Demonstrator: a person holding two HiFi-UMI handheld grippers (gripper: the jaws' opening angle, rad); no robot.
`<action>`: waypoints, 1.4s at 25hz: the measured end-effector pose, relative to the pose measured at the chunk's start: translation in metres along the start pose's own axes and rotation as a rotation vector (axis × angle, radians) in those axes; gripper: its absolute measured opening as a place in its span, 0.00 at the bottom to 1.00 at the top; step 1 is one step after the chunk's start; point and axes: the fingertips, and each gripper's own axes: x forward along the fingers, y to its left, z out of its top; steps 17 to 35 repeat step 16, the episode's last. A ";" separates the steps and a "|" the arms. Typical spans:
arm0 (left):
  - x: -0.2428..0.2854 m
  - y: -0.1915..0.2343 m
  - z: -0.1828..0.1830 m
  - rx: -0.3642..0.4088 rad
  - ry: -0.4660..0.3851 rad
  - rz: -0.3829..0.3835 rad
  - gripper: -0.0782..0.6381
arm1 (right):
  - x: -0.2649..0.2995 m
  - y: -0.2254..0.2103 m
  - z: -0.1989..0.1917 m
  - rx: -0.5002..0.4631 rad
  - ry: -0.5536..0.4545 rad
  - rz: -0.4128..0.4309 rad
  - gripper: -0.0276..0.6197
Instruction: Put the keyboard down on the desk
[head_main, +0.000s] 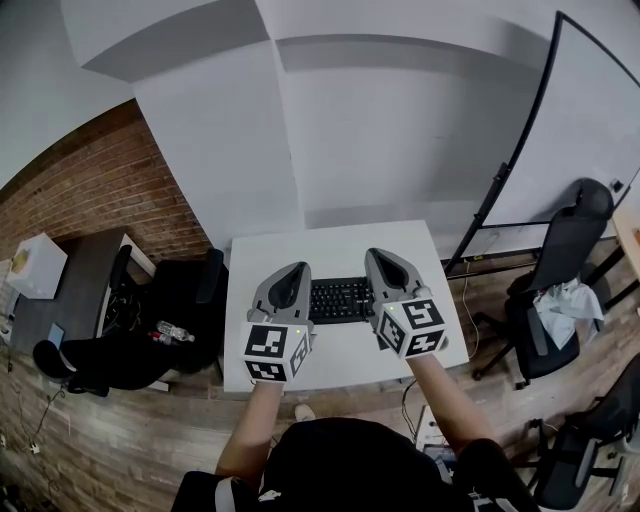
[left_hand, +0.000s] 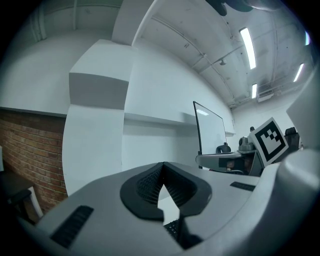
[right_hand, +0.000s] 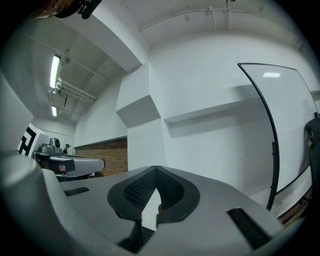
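Observation:
A black keyboard (head_main: 341, 300) lies across the white desk (head_main: 330, 248), straight in front of me. My left gripper (head_main: 290, 270) hovers level at its left end and my right gripper (head_main: 383, 256) at its right end, both pointing away from me and covering the keyboard's ends. In the left gripper view the jaws (left_hand: 163, 165) meet at the tips with nothing between the pads; a few keys of the keyboard (left_hand: 172, 228) show low in the gap. The right gripper view shows the same: tips (right_hand: 156, 168) together and the keyboard (right_hand: 145, 234) just visible below. I cannot tell whether the grippers touch it.
A black office chair (head_main: 175, 300) with a water bottle (head_main: 175, 332) stands left of the desk, beside a brick wall (head_main: 90, 190). At the right is another black chair (head_main: 555, 290) with a cloth on it. A whiteboard (head_main: 590, 120) leans at the back right.

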 end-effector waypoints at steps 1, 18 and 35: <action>0.000 0.000 0.000 -0.004 -0.001 0.001 0.13 | 0.000 0.000 0.000 0.004 0.000 0.001 0.10; -0.001 0.002 -0.004 0.006 0.012 0.007 0.13 | 0.005 0.006 -0.007 -0.006 0.014 0.017 0.10; -0.001 0.002 -0.004 0.006 0.012 0.007 0.13 | 0.005 0.006 -0.007 -0.006 0.014 0.017 0.10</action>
